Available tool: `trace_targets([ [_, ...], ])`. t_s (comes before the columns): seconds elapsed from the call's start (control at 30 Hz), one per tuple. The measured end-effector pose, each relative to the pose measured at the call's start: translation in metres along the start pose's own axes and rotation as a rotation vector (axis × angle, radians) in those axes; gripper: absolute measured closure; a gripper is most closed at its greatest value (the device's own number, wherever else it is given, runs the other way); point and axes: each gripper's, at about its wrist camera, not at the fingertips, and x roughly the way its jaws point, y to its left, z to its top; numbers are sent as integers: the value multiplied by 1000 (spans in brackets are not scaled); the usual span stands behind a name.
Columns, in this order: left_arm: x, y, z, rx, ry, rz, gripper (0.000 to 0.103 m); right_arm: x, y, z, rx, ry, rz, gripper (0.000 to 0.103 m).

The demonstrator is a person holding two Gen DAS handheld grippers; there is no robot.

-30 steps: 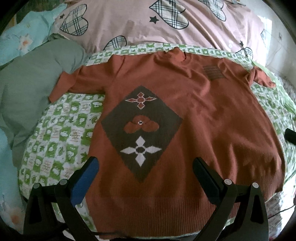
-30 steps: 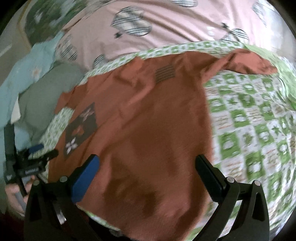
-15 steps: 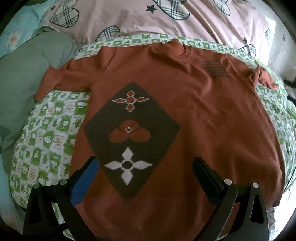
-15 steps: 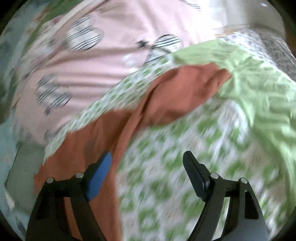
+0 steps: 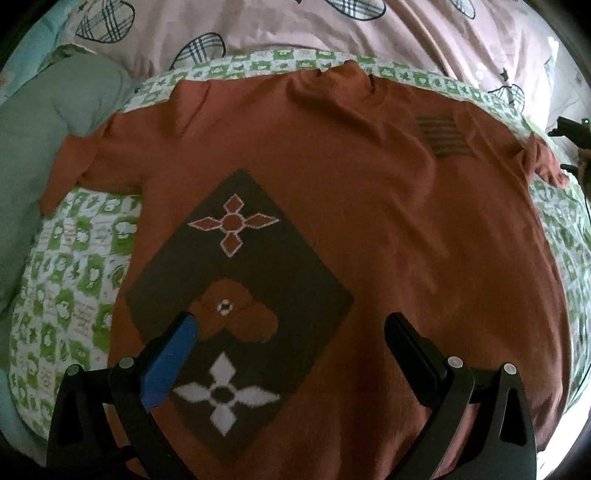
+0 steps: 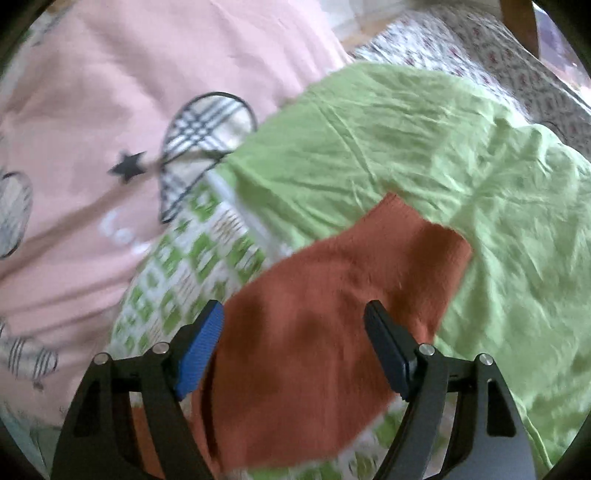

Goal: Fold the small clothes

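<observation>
A rust-orange sweater (image 5: 369, 206) with a dark brown diamond motif lies spread flat, front up, on a green-and-white checked sheet (image 5: 77, 273). My left gripper (image 5: 291, 328) is open and hovers over the sweater's lower front, above the diamond. The sweater's right sleeve (image 6: 332, 306) lies stretched out across the sheet and a light green cloth. My right gripper (image 6: 295, 321) is open, its fingers on either side of that sleeve just short of the cuff. It also shows at the far right of the left wrist view (image 5: 572, 129).
A pink quilt (image 5: 332, 33) with plaid hearts lies beyond the collar. A grey-green cloth (image 5: 40, 147) is bunched by the left sleeve. A light green cloth (image 6: 461, 155) lies under and beyond the right cuff, with a patterned cover (image 6: 498, 59) behind it.
My left gripper moved forward over the sweater, toward the diamond motif. My right gripper swung right from over the sweater body and came in close over the right sleeve.
</observation>
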Motion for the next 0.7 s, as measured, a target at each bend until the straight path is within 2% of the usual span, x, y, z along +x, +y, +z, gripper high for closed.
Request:
trace_targets([
  [0.2, 18, -2, 8, -7, 31, -21, 2, 36, 7, 8, -25, 50, -97, 27],
  [0.27, 18, -1, 8, -12, 26, -29, 2, 31, 7, 2, -69, 17, -121, 59],
  [0.3, 18, 0, 7, -13, 20, -34, 2, 28, 6, 0, -85, 7, -96, 69],
  [0.33, 17, 0, 7, -14, 16, -38, 2, 23, 6, -5, -99, 2, -65, 88],
  [0.37, 16, 0, 5, -12, 16, -40, 2, 18, 6, -9, -108, -2, -40, 91],
  [0.43, 14, -1, 2, -10, 19, -43, 2, 0, 9, -21, -142, -28, 55, 93],
  [0.53, 7, 0, -1, -21, 7, -60, 2, -28, 36, -52, -236, -26, 218, 93],
  [0.7, -7, 5, -5, -50, -16, -90, 2, -56, 111, -129, -429, 58, 469, 93],
])
